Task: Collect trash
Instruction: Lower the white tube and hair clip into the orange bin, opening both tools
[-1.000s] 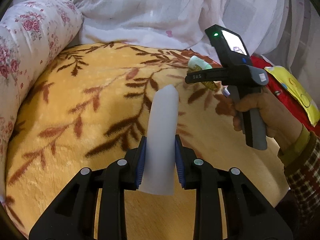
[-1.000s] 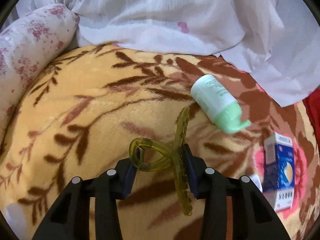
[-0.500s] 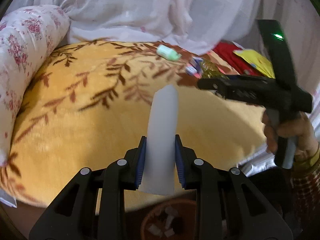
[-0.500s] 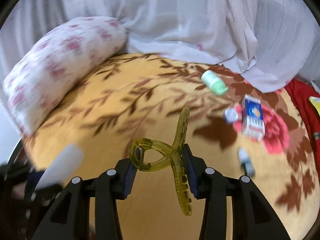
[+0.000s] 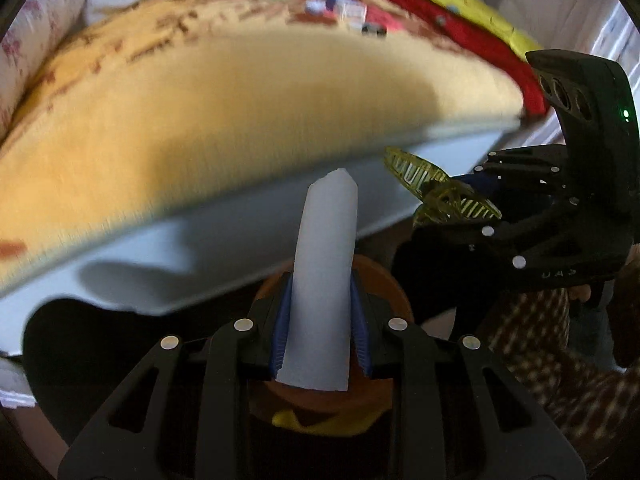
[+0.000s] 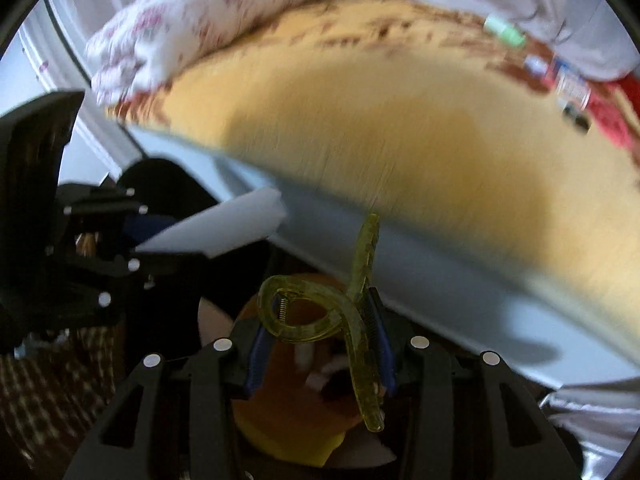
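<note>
While the left hand-held gripper [image 5: 320, 336] sits closed on a pale grey-white tube [image 5: 326, 276], pinching it low down between the blue pads [image 5: 280, 332] so that most of it sticks out forward, an orange-brown bin [image 5: 384, 284] shows directly behind and below the tube, with a yellow liner [image 5: 320, 424] at its near edge. In the right wrist view, the right hand-held gripper [image 6: 320, 344] is clamped on a translucent yellow-green hair clip [image 6: 352, 320]; the clip's looped spring end lies to the left of the pads and one long toothed arm runs up and down between them. Beneath it lies the same bin [image 6: 280, 384], with pale scraps [image 6: 320, 376] visible inside. Each gripper appears in the other's view, held close beside it and off the bed: the right one with its clip [image 5: 440, 192] is at the right of the left view, the left one with its tube [image 6: 224, 228] at the left of the right view. Past the bin runs the pale blue side of the bed [image 5: 200, 248], topped by a yellow blanket [image 5: 240, 100] with brown leaf print. Far back on the blanket lie a green-and-white bottle [image 6: 505, 31], a small box [image 6: 573, 87] and other small items too blurred to make out. A flowered pillow [image 6: 208, 12] rests at the bed's left.
</note>
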The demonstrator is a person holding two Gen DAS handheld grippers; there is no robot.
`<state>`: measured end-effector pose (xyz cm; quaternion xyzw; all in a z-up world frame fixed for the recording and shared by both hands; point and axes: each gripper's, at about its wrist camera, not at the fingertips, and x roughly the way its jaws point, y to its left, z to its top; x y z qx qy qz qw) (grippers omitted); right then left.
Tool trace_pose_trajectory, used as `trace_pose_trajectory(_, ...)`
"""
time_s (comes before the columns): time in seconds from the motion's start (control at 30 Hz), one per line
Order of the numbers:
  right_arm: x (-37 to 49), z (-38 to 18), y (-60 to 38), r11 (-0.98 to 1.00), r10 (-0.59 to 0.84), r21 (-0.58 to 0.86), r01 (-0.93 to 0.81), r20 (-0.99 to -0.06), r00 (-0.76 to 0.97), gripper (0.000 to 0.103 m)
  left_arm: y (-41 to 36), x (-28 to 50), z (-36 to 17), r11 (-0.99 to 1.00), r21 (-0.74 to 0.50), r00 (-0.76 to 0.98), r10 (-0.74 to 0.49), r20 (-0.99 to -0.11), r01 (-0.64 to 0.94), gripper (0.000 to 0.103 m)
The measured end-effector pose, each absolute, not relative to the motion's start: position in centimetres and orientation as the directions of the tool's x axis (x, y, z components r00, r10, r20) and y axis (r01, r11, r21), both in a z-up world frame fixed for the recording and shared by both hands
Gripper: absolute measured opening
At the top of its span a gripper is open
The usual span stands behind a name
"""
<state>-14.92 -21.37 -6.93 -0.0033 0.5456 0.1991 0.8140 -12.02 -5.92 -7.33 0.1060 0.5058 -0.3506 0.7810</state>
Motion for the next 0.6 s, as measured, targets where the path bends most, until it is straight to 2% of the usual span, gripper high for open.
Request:
trace_pose_trajectory(0.2,-16.0,-9.0,-20.0,0.904,0.321,0.216,-0.368,-0.913,0.252,0.044,-5.7,-12.6,-9.2,0.724,-0.179,0.192,-0.398,-0.897,0.666,0.028)
trace_pose_trajectory(0.23,-16.0,-9.1,-19.9,0.902,0.313,0.208,-0.379,-0.919,0.239,0.045,-5.8,-12.5,-9.2,0.724,-0.176,0.188,-0.392,-0.900,0.667,0.032)
trace_pose_trajectory(0.27,-16.0,-9.2,-19.8,0.900,0.306,0.201,-0.387,-0.923,0.231,0.054,-5.8,-12.5,-9.3,0.722,-0.169,0.184,-0.383,-0.905,0.671,0.034)
trace_pose_trajectory(0.33,-16.1,-9.1,-19.7,0.904,0.286,0.175,-0.390,-0.926,0.245,0.073,-6.0,-12.6,-9.5,0.724,-0.140,0.184,-0.349,-0.919,0.675,0.053)
trace_pose_trajectory(0.4,-16.0,-8.9,-20.0,0.907,0.288,0.180,-0.380,-0.924,0.250,0.075,-5.9,-12.8,-9.5,0.730,-0.113,0.203,-0.329,-0.922,0.674,0.062)
trace_pose_trajectory(0.6,-15.2,-8.1,-21.7,0.929,0.279,0.180,-0.323,-0.914,0.294,0.077,-5.5,-12.2,-9.4,0.739,-0.132,0.197,-0.341,-0.919,0.661,0.062)
